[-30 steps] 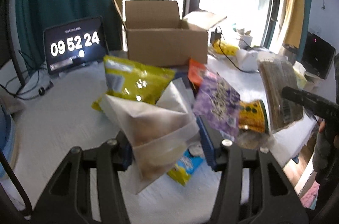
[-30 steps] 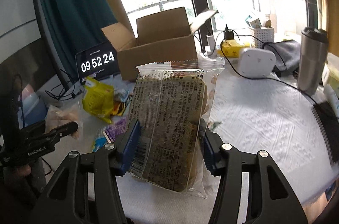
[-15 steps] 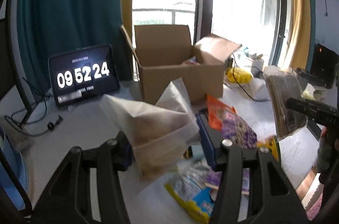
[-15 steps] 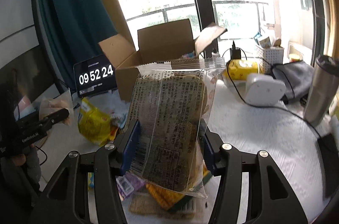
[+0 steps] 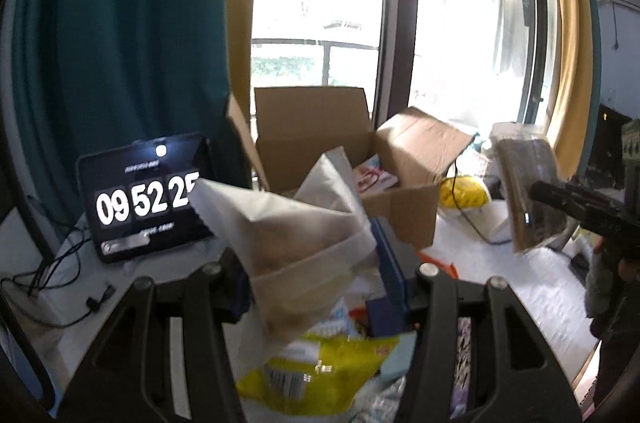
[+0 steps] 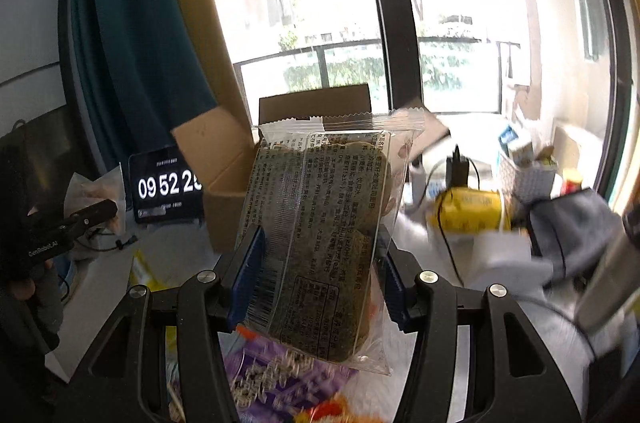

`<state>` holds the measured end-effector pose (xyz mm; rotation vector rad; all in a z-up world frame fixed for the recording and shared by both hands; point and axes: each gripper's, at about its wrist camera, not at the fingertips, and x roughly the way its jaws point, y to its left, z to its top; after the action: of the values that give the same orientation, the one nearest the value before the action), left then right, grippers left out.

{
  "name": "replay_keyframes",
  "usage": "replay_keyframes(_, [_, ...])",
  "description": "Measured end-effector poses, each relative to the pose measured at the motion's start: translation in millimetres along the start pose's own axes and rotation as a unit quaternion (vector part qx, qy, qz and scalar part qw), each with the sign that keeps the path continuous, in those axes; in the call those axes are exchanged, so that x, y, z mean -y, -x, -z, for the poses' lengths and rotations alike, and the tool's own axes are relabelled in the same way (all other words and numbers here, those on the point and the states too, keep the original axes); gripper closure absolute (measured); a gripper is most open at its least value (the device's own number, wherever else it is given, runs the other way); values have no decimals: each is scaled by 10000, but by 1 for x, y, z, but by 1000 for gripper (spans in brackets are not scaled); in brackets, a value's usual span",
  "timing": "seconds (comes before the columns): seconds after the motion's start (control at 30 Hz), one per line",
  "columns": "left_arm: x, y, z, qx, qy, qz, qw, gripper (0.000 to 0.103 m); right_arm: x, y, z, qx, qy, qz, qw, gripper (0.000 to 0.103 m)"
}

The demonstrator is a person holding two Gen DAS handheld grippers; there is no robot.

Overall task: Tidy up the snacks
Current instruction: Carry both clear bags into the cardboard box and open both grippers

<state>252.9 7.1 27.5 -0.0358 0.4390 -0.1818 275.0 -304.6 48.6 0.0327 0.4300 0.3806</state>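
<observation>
Between both tongs [image 5: 316,287], 2 snack packets [image 6: 320,239]

Bright daylight is pouring through tall dark-framed glass doors [image 5: 394,23], while a teal curtain [image 5: 120,35] and a mustard-yellow curtain [image 5: 570,35] are hanging alongside

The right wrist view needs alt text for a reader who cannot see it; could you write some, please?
The right gripper holds a clear packet of dark bread upright between its blue fingers, before an open cardboard box and a bright window.
</observation>
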Motion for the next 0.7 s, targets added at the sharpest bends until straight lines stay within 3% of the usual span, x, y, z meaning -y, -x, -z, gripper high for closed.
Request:
replay_keyframes(0.37, [14, -49, -70, 493, -395, -90, 9980, 49, 15, -49, -55, 267, -197, -334, 9989, 46])
replay_keyframes(0.7, [19, -129, -107, 440, -689, -194, 9965, 49, 18, -108, -100, 408, 36, -297, 9987, 46])
